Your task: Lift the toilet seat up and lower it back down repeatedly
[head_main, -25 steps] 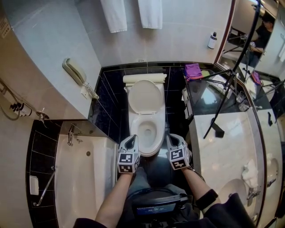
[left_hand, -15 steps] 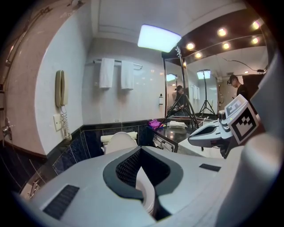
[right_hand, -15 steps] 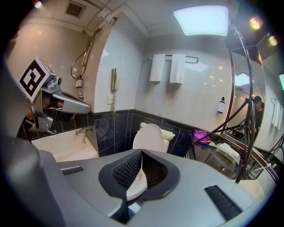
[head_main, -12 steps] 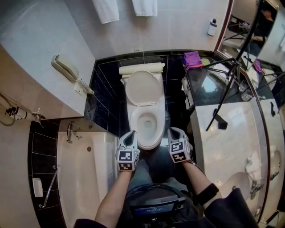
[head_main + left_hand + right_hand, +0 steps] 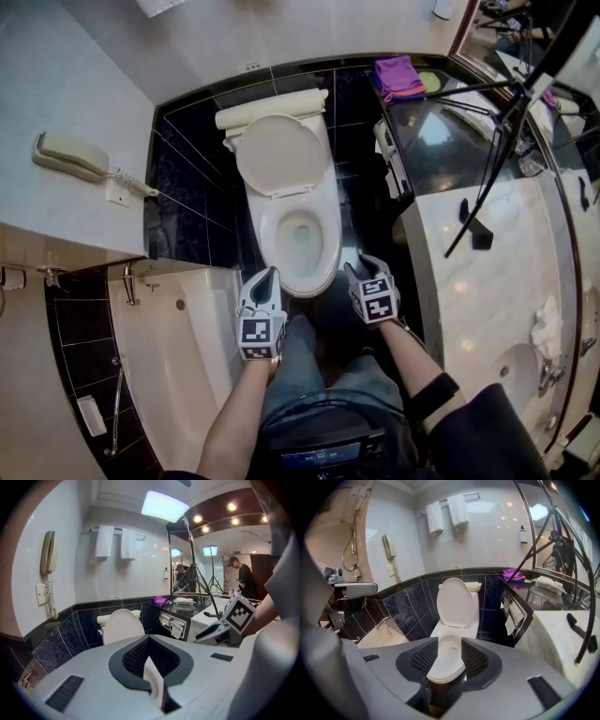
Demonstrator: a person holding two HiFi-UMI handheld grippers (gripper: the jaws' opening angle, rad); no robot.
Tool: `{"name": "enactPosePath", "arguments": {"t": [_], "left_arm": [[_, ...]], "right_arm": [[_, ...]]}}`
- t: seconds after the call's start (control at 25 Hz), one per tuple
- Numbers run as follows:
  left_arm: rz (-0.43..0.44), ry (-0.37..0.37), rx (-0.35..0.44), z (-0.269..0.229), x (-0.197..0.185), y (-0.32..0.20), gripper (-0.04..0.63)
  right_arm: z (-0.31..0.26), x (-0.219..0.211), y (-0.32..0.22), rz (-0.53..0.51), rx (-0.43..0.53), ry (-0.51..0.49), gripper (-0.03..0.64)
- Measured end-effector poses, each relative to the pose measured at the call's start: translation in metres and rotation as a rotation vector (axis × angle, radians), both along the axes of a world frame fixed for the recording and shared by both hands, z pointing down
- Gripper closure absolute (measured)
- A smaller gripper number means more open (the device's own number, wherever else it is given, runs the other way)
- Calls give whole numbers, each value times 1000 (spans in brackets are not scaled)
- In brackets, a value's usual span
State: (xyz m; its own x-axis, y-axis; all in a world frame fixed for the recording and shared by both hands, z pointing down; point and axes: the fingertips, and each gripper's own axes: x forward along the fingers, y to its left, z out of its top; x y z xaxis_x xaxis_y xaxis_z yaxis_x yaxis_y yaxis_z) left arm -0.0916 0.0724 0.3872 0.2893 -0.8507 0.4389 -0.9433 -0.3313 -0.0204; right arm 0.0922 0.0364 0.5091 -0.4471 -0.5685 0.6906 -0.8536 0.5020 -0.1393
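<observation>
White toilet [image 5: 323, 246] in every view (bathtub [image 5: 178, 375] outside left gripper view)

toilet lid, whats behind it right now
Behind the raised lid, only the pale top edge of the tank shows, set against the black tiled wall. The lid covers the rest of the tank, so nothing more of it can be seen.

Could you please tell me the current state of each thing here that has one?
toilet lid: raised, leaning back against the tank.
left tool: shut, empty.
right tool: jaws opening, nothing between them.
phone handset: hung up.
towels: hanging side by side.
</observation>
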Motion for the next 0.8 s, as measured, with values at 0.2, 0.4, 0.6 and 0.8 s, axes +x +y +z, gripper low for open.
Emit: {"name": "enactPosePath", "arguments": {"t": [0.2, 0.4, 0.6, 0.8], "left_arm": [[25, -30, 16, 51, -1, -41, 604], [68, -33, 11, 116, 13, -58, 604], [78, -39, -1, 180, 11, -66, 604], [46, -34, -17, 231, -6, -72, 604]], "right_arm": [[80, 6, -24, 80, -122, -36, 423], [183, 4, -31, 122, -226, -67, 422], [285, -6, -27, 149, -354, -108, 423], [351, -15, -23, 217, -464, -207, 423]]}}
